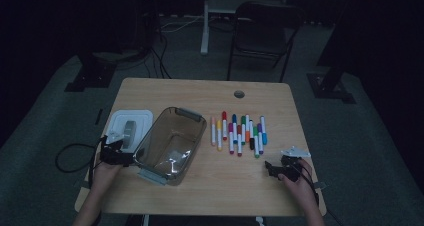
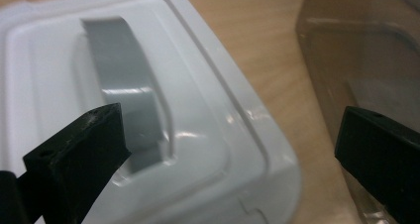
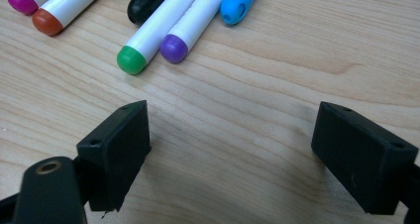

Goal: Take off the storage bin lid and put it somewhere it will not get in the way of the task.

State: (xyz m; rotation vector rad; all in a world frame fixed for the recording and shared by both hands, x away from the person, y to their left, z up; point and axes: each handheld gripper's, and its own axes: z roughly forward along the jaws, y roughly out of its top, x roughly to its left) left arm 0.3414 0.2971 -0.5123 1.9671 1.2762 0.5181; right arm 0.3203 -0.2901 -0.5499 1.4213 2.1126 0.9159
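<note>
Dim room, wooden tabletop (image 1: 210, 186): my left tongs (image 1: 116, 147) gape wide over the white lid (image 1: 131, 126) near the left edge, parked beside the clear box (image 1: 170, 145); right tongs (image 1: 274, 167) wide, empty, facing markers (image 1: 239, 132).

High view overhead, 2 gripper views close

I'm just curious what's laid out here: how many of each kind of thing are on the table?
Markers: 12, as far as the dim high view lets me count
Clear container: 1
White lid: 1
Hand-held grippers: 2, the left gripper and the right gripper
Total: 16
</note>
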